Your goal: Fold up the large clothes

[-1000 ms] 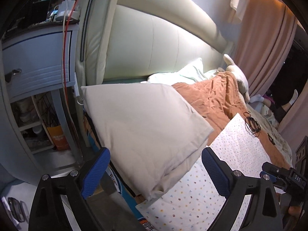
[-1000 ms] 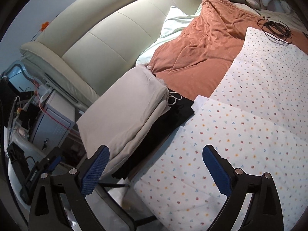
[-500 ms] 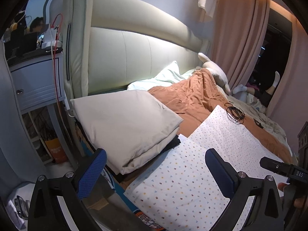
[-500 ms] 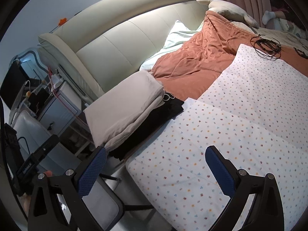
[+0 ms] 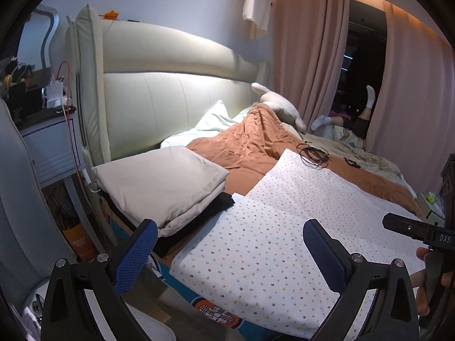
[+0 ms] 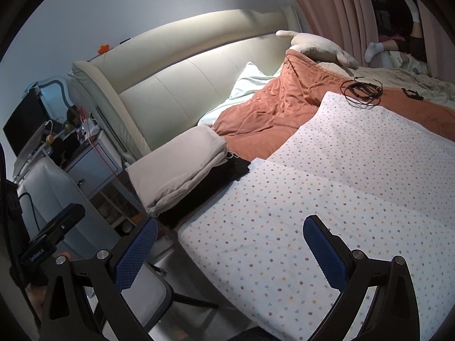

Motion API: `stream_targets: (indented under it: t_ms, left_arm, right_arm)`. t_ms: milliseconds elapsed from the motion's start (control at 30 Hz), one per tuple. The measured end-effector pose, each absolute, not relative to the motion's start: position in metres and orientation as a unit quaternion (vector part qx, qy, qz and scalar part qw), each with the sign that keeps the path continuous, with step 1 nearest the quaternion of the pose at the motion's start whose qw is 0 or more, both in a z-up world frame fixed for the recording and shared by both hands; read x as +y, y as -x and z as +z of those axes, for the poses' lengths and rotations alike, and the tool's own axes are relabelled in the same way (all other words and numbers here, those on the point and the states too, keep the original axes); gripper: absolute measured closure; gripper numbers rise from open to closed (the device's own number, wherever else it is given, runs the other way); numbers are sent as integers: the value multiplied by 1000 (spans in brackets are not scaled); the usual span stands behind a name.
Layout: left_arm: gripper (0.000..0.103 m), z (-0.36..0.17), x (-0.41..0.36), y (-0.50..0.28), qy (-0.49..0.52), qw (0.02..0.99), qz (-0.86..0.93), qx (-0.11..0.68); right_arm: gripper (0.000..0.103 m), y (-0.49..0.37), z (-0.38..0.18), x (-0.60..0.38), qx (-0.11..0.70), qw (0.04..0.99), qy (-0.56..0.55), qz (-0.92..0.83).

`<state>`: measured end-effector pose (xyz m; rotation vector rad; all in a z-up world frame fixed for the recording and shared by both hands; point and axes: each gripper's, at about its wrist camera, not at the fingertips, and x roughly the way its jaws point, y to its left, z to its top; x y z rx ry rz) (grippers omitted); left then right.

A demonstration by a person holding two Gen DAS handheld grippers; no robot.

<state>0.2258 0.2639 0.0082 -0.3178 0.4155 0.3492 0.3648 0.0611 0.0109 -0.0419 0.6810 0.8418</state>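
Both claws are spread wide with nothing in them: the left gripper [image 5: 227, 251] and the right gripper [image 6: 230, 248] each hang over the near edge of the dotted sheet [image 5: 273, 244] [image 6: 327, 199] laid flat on the bed. The folded beige garment [image 5: 162, 182] [image 6: 179, 167] sits just left of that sheet on top of a folded black garment [image 5: 210, 209] [image 6: 213, 183]. Behind the sheet there's a rumpled orange blanket [image 5: 244, 142] [image 6: 278, 108], and a coil of black cable [image 5: 312, 155] [image 6: 362, 91] rests at the sheet's far corner.
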Motion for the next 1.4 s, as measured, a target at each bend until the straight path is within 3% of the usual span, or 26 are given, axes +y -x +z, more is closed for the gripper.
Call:
stream_targets:
  t_ms: [933,1400]
  left_arm:
    - [1,-8,158,-60,75,982,99,142]
    - [1,-27,123,-13,73,987,85,112]
  right_arm:
    - [1,-150,2,-77,199,920,51,335]
    - [1,-94,-27,-138,172,943,48,282]
